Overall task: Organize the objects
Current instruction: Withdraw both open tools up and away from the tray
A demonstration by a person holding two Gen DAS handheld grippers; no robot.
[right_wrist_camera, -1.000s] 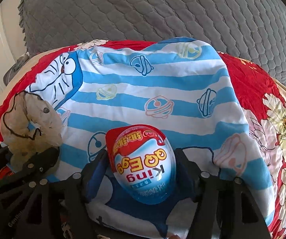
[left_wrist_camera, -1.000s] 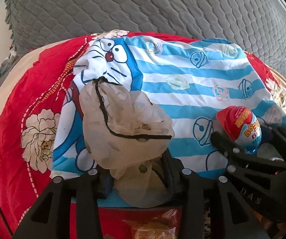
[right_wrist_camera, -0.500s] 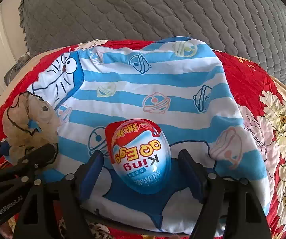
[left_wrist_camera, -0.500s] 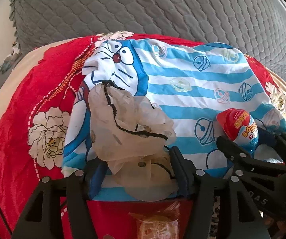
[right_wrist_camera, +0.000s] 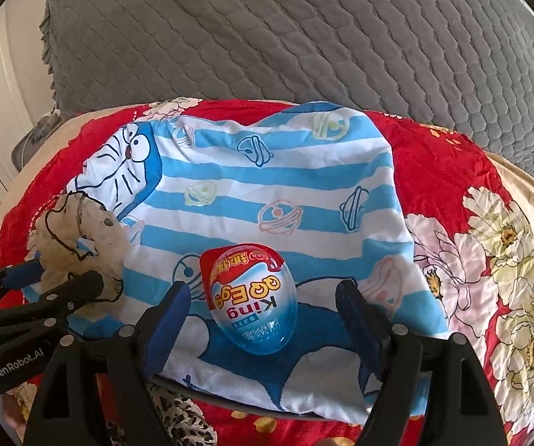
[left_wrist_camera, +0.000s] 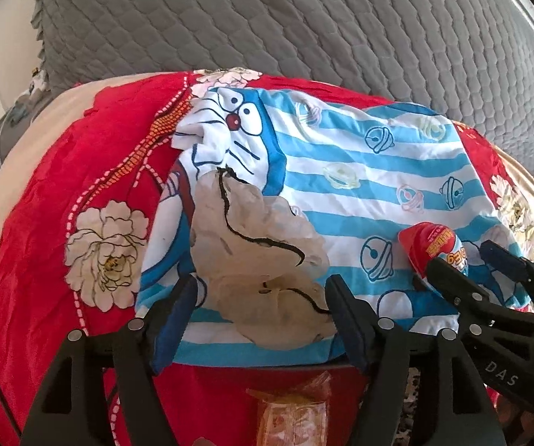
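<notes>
Two things are already lying on the blue-striped cartoon cloth [right_wrist_camera: 293, 171]: both grippers, left gripper [left_wrist_camera: 263, 308] and right gripper [right_wrist_camera: 267, 312], are opening, releasing the crumpled beige pouch [left_wrist_camera: 259, 260] and the red-and-blue plastic egg [right_wrist_camera: 252, 301]; a wrapped snack [left_wrist_camera: 293, 412] is waiting nearer.

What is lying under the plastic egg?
The egg rests on the blue-and-white striped cartoon cloth, between the open right gripper's fingers. A red floral cover lies below the cloth. What the cloth itself covers is hidden.

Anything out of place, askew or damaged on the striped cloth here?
Nothing damaged or spilled. The beige fabric lies crumpled in a heap at the striped cloth's near-left corner, and the egg lies on its side. Both claws, left and right, have just been opening and touch neither.
</notes>
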